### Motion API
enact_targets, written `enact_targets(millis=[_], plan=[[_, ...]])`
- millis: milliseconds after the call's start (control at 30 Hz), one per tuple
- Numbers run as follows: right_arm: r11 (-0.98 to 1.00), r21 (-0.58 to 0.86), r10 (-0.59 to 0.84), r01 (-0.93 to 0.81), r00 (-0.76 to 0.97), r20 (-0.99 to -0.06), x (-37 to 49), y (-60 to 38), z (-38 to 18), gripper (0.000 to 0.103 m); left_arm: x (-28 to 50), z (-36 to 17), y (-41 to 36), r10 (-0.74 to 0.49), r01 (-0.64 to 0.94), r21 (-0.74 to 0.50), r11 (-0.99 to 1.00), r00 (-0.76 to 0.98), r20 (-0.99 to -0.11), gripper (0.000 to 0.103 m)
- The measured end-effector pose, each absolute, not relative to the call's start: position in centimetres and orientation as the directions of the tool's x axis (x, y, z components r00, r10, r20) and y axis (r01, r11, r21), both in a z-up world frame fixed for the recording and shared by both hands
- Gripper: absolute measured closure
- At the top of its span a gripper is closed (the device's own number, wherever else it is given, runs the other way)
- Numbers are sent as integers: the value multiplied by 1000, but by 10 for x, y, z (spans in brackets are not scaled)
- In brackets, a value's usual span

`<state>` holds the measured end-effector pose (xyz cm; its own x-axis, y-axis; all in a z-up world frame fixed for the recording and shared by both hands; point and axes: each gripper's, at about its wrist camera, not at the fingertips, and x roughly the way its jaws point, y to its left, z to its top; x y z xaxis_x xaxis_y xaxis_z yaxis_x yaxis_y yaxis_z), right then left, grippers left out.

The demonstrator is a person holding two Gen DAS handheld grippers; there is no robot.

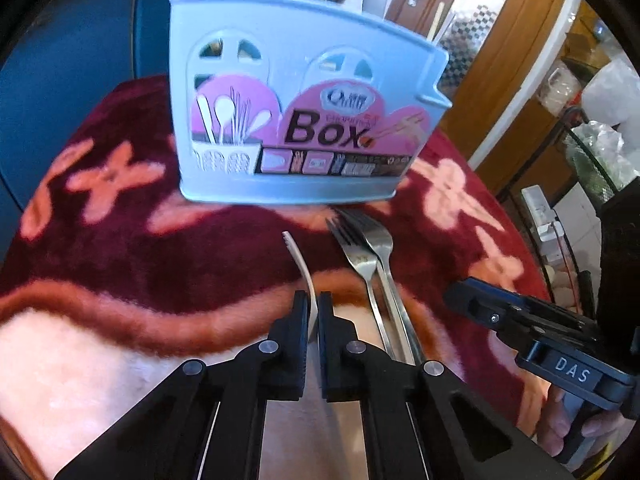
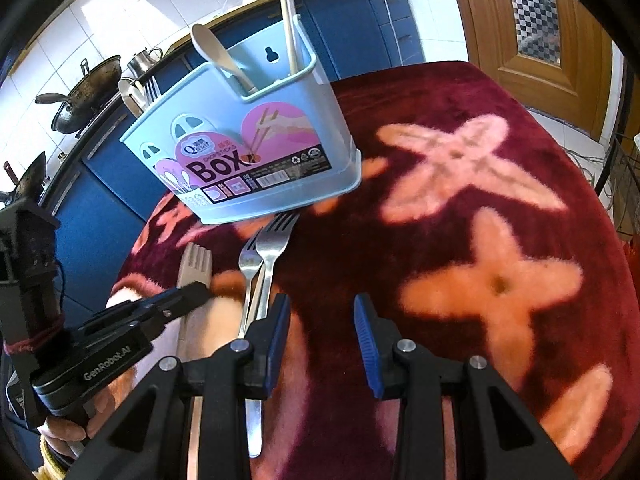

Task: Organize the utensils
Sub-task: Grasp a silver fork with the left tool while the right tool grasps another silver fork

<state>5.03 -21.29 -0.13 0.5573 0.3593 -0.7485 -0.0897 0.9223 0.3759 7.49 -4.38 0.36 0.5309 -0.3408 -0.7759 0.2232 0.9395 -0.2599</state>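
A light blue utensil box (image 1: 304,120) (image 2: 248,152) stands on the maroon flowered cloth (image 1: 120,248) and holds a spoon (image 2: 212,50), chopsticks (image 2: 288,20) and forks. In front of it two steel forks (image 1: 372,256) (image 2: 264,256) lie side by side, tines toward the box. My left gripper (image 1: 313,300) (image 2: 196,290) is shut on a pale fork (image 1: 300,260) (image 2: 196,264), gripped just behind its tines and seen edge-on in the left wrist view. My right gripper (image 2: 322,312) (image 1: 460,296) hovers open just right of the steel forks' handles, nothing between its blue pads (image 2: 366,332).
The round table ends close behind the box, with blue cabinets (image 2: 352,20) and woks (image 2: 84,96) on a counter beyond. A wooden door (image 2: 540,20) and a wire rack (image 1: 592,160) stand to the right. The cloth to the right (image 2: 480,200) bears only its flower pattern.
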Motion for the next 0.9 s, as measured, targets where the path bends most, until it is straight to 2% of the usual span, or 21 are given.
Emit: enact_targets(millis=[333, 900], plan=[[896, 428, 424, -121, 525, -738, 74, -198, -2, 67, 75, 16, -22, -289, 187, -220, 957, 597, -749, 99], [845, 521, 508, -118, 480, -716, 117, -191, -19, 68, 88, -1, -8, -242, 138, -199, 970, 581, -777, 99]])
